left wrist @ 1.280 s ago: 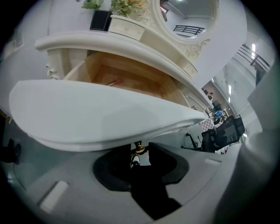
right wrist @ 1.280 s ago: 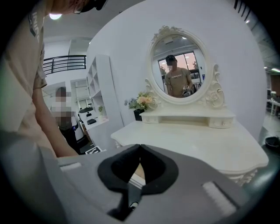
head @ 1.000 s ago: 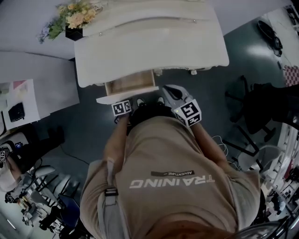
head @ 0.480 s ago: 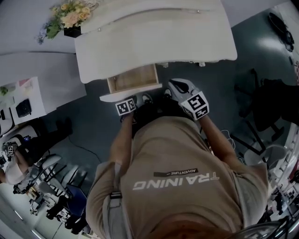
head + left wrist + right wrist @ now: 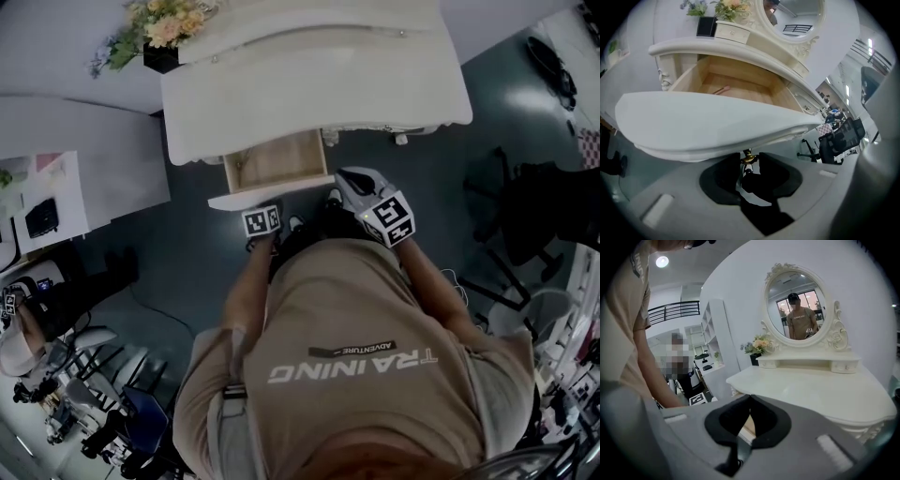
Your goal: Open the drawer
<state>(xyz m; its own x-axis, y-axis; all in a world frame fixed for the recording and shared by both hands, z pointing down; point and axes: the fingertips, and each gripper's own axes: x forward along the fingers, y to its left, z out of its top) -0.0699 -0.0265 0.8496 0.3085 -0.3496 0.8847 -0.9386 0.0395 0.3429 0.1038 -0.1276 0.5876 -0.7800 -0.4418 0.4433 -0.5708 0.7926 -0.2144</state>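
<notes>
The drawer (image 5: 275, 161) stands open, out from the front edge of the white table (image 5: 375, 84) near its left end, and its bare wooden inside shows from above. Its curved white front (image 5: 717, 126) hangs just over the left hand-held gripper (image 5: 749, 165), whose jaws are closed narrowly on the small brass knob (image 5: 748, 157) on that front's lower edge. On the drawer's floor lies one thin pale stick (image 5: 721, 90), perhaps a pencil; it is too small to tell.

The right hand-held gripper (image 5: 750, 408) is beside the drawer's right corner, apart from it, raised and looking across the tabletop. Its black pads are pressed together with nothing between them.

At the back of the table stands an oval mirror (image 5: 797, 305) in a carved white frame, above a low shelf with small drawers. A bunch of pale flowers (image 5: 169, 23) in a dark pot sits by the table's far left corner. The person wears a tan shirt (image 5: 347, 356) and stands close to the drawer. A black office chair (image 5: 525, 206) stands well apart to the right on the dark floor.
</notes>
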